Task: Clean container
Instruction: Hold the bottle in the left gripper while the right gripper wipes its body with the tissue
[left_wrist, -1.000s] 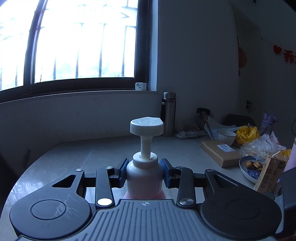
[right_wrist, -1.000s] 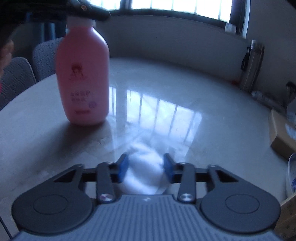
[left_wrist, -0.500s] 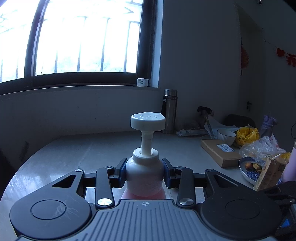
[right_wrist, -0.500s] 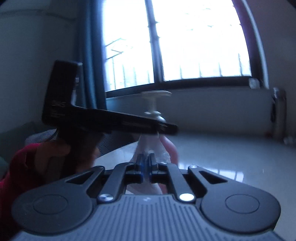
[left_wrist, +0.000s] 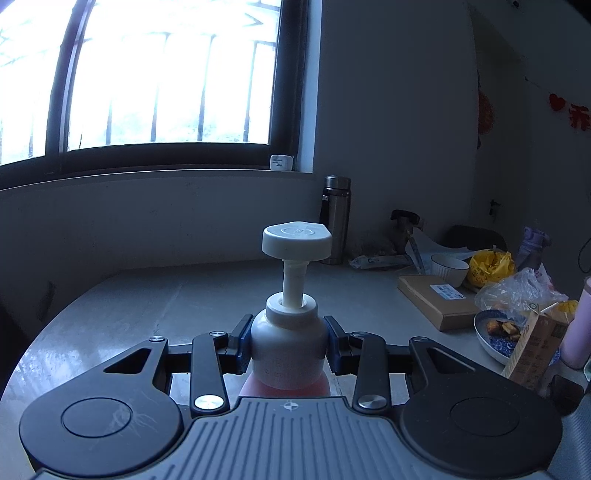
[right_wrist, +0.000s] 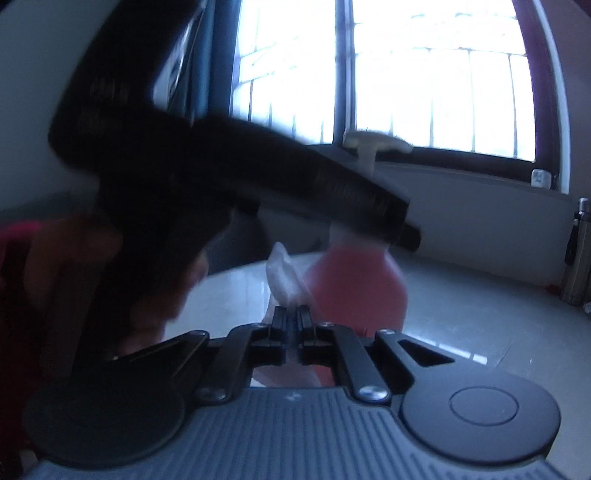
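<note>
**Pump bottle clamped, wipe brought up beside it**

The left gripper (left_wrist: 289, 345) has its blue pads pressed on the white shoulder of the pink pump bottle (left_wrist: 289, 332), which stands upright on the grey table (left_wrist: 140, 306). The right gripper (right_wrist: 294, 321) has its jaws drawn together on a white wipe (right_wrist: 284, 277), just left of the bottle's pink body. A second ago that gripper stood open over the tabletop with the wipe between its pads and the bottle well off; its jaws have just been closing. Right of the bottle lie a cardboard box (left_wrist: 436, 302), a blue-patterned plate (left_wrist: 487, 339) and a carton (left_wrist: 535, 350). Behind it stands a steel flask (left_wrist: 337, 218) under the barred window (left_wrist: 166, 74). Left of the bottle the table runs bare to its curved edge.
</note>
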